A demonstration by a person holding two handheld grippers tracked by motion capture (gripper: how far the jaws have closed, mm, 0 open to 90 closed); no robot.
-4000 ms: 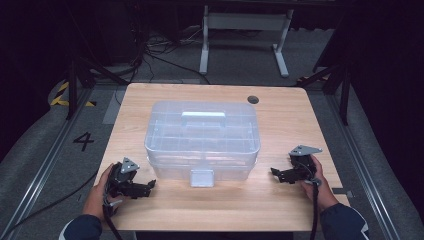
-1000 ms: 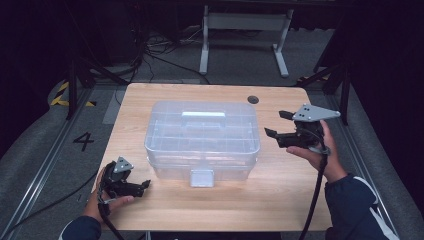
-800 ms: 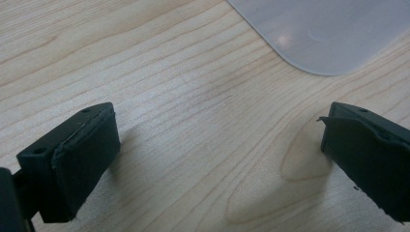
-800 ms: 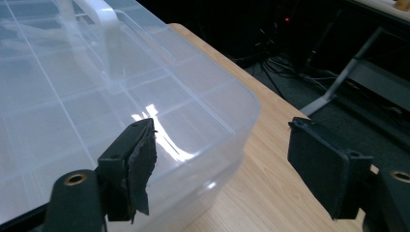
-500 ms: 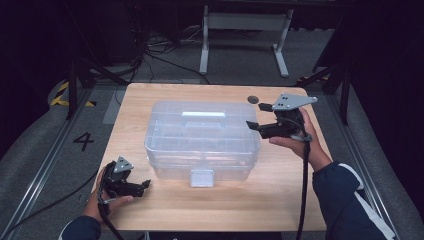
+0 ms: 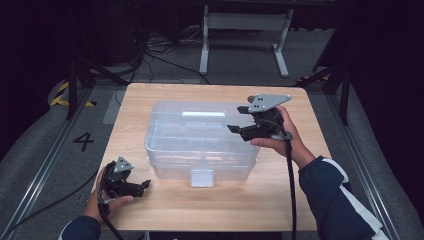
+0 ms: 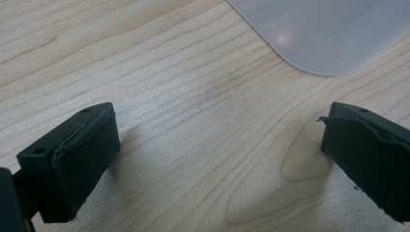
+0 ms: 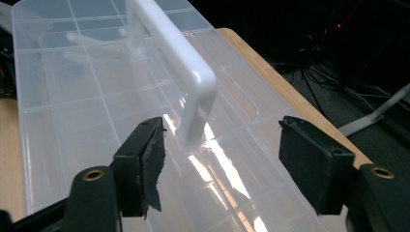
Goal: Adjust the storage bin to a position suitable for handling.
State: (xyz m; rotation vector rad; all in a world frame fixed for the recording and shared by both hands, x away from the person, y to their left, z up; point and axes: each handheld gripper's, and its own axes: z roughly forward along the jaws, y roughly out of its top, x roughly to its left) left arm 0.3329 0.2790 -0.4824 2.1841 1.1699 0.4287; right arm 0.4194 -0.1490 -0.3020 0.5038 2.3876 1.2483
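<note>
A clear plastic storage box (image 6: 200, 140) with a lid stands in the middle of the wooden table (image 6: 300, 200). Its white handle (image 8: 174, 63) stands upright on the lid (image 8: 82, 96). My right gripper (image 6: 239, 120) hovers open over the box's right end, jaws pointing left; in the right gripper view (image 8: 220, 164) the handle's near end stands just ahead of the gap between the jaws. My left gripper (image 6: 146, 186) rests open on the table at the front left, short of the box's corner (image 7: 329, 34), nothing between its fingers (image 7: 72, 154).
A white latch (image 6: 202, 177) sits on the box's front wall. Bare wood lies in front of the box and along the right side. A metal stand (image 6: 245, 30) and cables lie on the floor beyond the table's far edge.
My right gripper rose from the front right of the table and travelled left and forward until it hangs over the box's right end. The left gripper has stayed at the front left.
</note>
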